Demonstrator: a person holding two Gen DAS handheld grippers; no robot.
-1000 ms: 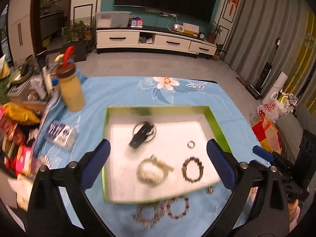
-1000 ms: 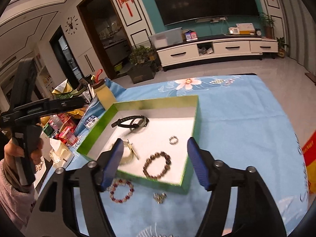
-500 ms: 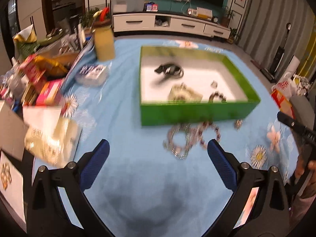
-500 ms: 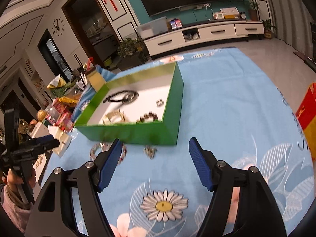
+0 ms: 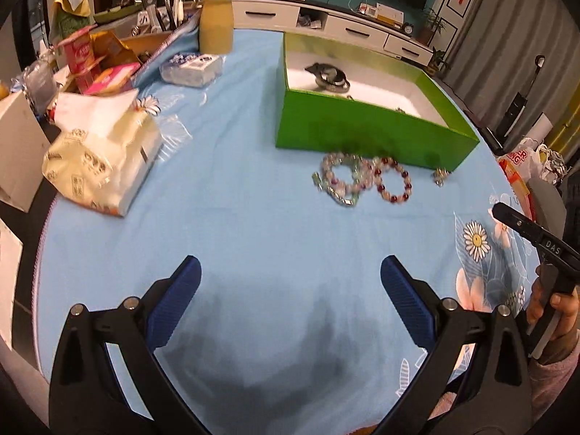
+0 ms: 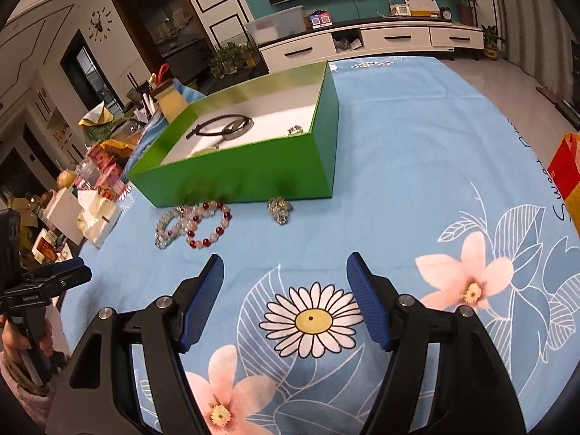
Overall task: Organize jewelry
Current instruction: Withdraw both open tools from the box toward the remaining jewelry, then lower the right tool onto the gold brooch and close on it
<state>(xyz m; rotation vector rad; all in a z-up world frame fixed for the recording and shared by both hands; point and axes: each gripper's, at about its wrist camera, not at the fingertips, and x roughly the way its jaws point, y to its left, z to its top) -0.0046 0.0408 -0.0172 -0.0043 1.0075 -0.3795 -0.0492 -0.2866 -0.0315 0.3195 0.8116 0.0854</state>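
A: Your left claw (image 5: 290, 279) is spread wide with nothing between its blue pads (image 5: 177, 301); it hangs over bare blue floral cloth (image 5: 253, 217) on the counter, well short of the jewelry

B: And your right claw (image 6: 284, 279) stands open too, empty, above a printed white daisy (image 6: 311, 320); in that view your left hand (image 6: 21, 344) shows at the far left edge, wrapped round its black handle

A: The green box (image 6: 253, 166) sits ahead of both claws; inside it, on the white floor, lies a black wristwatch (image 6: 223, 127), with a small ring (image 6: 295, 129) toward the right wall; something pale near the front wall is mostly hidden, so you cannot tell what it is

B: Outside the box, just in front of its near wall, lie two bead bracelets touching each other; the pale pink-and-green bracelet (image 6: 168, 226) is on the left, the red-and-clear bracelet (image 6: 208, 224) on the right

A: A small metallic trinket (image 6: 280, 209) rests on the cloth just beside the box's front right corner, apart from the bracelets; it is too small to name more exactly

B: From your left view, a tissue pack (image 5: 101, 159) lies off to the left, with a yellow jar (image 5: 216, 21) and snack packets (image 5: 98, 61) crowded behind it; your right hand (image 5: 554, 311) grips its handle at the right edge
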